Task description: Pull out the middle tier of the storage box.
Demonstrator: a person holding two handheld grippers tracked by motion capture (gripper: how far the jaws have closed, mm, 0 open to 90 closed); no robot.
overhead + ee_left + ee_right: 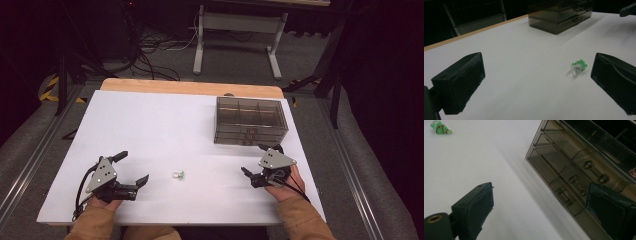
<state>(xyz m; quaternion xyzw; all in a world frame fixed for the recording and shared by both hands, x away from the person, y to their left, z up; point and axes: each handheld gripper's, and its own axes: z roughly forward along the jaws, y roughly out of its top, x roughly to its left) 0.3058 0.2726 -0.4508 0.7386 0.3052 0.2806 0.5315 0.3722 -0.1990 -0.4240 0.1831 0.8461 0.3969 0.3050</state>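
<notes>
Left hand-held gripper point(134, 167) sits low at the table's point(150, 125) near-left corner, jaws wide apart, nothing between them. Right hand-held gripper point(255, 161) is at the near-right, jaws also apart & empty, pointing toward the drawer box point(250, 120).

High view: both hands w/ tan sleeves point(300, 220) come in from the bottom edge; the ring point(178, 175) lies on the white table roughly midway between the two grippers, apart from both, well short of the box. It's just a tiny pale-green speck from up there. The floor beyond has cables point(150, 55) & a grey stand point(240, 35).

Left gripper view gives the detail: ring point(578, 68) lies on the table between the jaws, nearer the right-side jaw but not touching it. Clear plastic band w/ a bright green knobbly top, lying tilted on its side. Box point(560, 15) is far back, right gripper's tip point(627, 10) at the top-right corner.

Right gripper view: box point(584, 167) close up, smoky see-through plastic, stacked shut drawers w/ clear bar handles, one jaw in front of its lower drawer; touching or not, can't tell. Ring point(440, 127) is far off at the top-left corner; here the green part shows thin reddish-brown lines.
</notes>
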